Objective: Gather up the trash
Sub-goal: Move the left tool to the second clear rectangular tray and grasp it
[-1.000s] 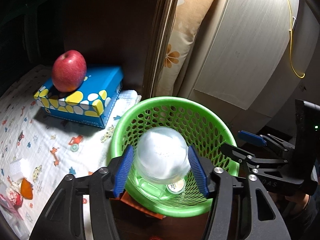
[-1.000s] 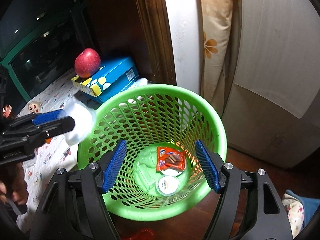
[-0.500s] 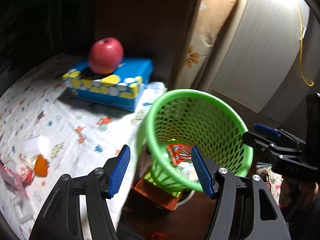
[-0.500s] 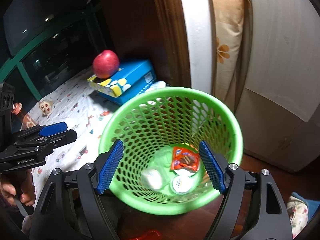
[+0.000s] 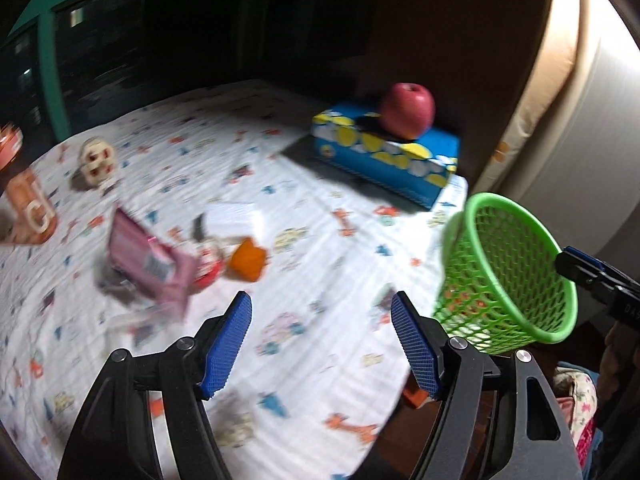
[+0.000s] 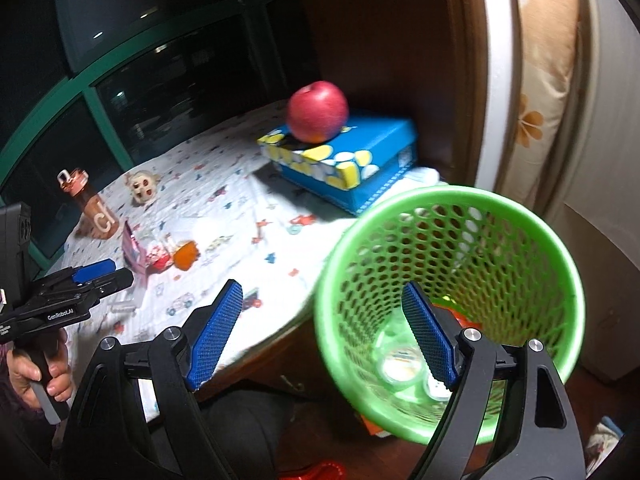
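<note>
- Both tongs are empty, and their jaws are opening: the left gripper (image 5: 321, 340) is held over the patterned tablecloth (image 5: 304, 248), the right gripper (image 6: 322, 332) at the near rim of the green basket (image 6: 560, 264).
- Left of the left gripper, a pink wrapper (image 5: 150, 260) is seen, with an orange scrap (image 5: 248, 260) to its right.
- The wrapper is judged light, soft and crinkly; a raised edge should be pinched.
- Its long axis seems to run from far left to near right, though blur hinders certainty.
</note>
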